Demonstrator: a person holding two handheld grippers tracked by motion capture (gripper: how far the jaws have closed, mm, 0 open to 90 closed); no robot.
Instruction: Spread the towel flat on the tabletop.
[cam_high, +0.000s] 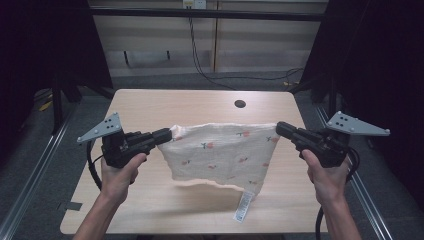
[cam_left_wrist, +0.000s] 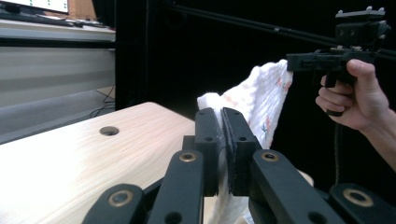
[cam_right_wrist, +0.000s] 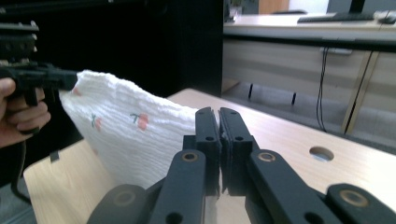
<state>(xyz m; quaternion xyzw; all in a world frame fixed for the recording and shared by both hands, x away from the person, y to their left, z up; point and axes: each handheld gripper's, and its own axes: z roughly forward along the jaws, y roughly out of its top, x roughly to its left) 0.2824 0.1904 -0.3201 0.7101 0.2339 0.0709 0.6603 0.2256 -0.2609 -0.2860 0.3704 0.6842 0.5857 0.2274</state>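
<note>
The tips of both grippers are hidden in the folds of the cloth (cam_high: 220, 150), and the print on its white tag (cam_high: 243, 206) is too small to read. The tag hangs from the cloth's low corner, nearest the person. The cloth stretches long from side to side above the wooden table (cam_high: 150, 107), its bottom edge hanging down. It is soft, crinkly and white with little red flowers. The left gripper (cam_high: 167, 134) is pinched tight on one top corner, and the right gripper (cam_high: 279, 129) on the other. Past the cloth, the table has a round hole (cam_high: 240, 104).
</note>
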